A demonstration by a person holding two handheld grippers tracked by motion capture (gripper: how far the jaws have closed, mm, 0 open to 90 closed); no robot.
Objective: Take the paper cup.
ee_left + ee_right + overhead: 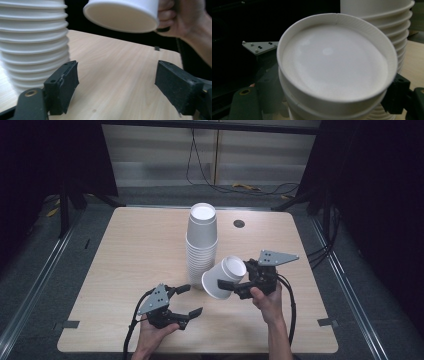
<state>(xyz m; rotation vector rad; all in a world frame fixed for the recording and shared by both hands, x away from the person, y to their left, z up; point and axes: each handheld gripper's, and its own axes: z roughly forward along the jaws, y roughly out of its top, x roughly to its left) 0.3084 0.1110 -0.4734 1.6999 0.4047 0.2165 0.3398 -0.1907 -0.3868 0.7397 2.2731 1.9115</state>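
Note:
A tall stack of white paper cups (202,245), bottoms up, stands in the middle of the wooden table (135,255). My right gripper (231,285) is shut on a white paper cup (223,277), held tilted above the table just right of the stack's foot. In the right gripper view the cup's bottom (334,65) faces the camera, with what looks like a second cup nested under it and the stack (397,22) behind. My left gripper (192,300) is open near the front edge, nothing between its jaws. Its view shows the stack (32,42) at left and the held cup (122,15) above.
A round cable hole (239,223) sits in the table behind the stack. Cables (245,187) lie on the floor beyond the far edge. Metal rails (345,280) run along both sides of the table. Bare tabletop spreads left of the stack.

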